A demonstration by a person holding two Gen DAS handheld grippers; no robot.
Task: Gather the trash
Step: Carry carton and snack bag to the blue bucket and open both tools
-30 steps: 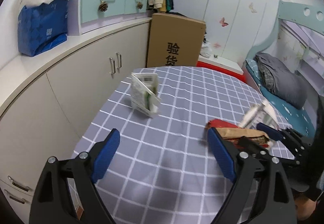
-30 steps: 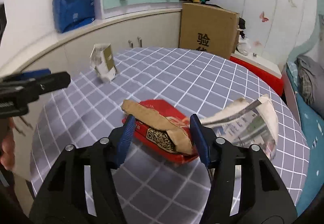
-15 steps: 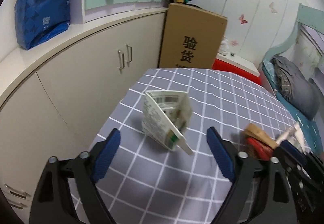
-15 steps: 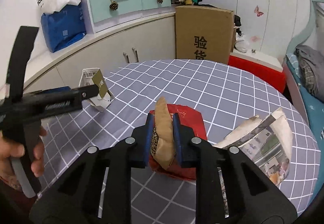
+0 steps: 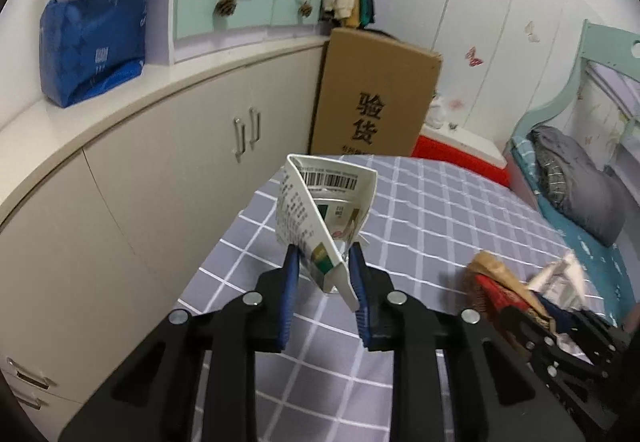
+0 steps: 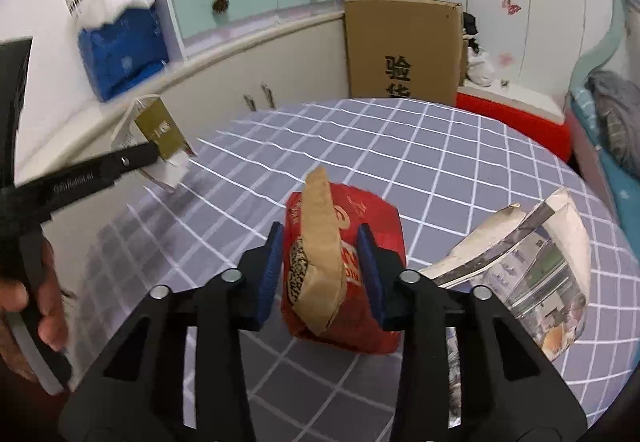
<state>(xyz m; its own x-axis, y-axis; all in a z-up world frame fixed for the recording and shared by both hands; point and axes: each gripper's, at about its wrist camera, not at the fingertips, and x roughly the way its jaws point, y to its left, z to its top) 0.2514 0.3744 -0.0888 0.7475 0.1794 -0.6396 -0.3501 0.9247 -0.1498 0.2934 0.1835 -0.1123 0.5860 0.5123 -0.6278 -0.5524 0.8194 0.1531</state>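
A crushed white carton (image 5: 320, 210) with a barcode sits between the blue pads of my left gripper (image 5: 324, 270). The jaws are closing and both pads touch it. The right wrist view shows this carton (image 6: 160, 130) held clear of the checked tablecloth (image 6: 440, 146). My right gripper (image 6: 320, 254) has a red snack packet (image 6: 360, 218) and a brown paper strip (image 6: 320, 226) between its pads. Its jaws are opening slightly while the pads still touch the packet. A crumpled newspaper (image 6: 532, 254) lies to the right of it.
A tall cardboard box (image 5: 376, 94) stands behind the table. Cream cabinets (image 5: 160, 170) run along the left, with a blue bag (image 5: 88, 50) on top. A bed (image 5: 580, 182) is on the right. A person's hand (image 6: 24, 298) holds the left gripper's handle.
My left gripper moved forward to the carton and closed from wide open onto it. My right gripper narrowed around the brown paper and red packet, then widened a little.
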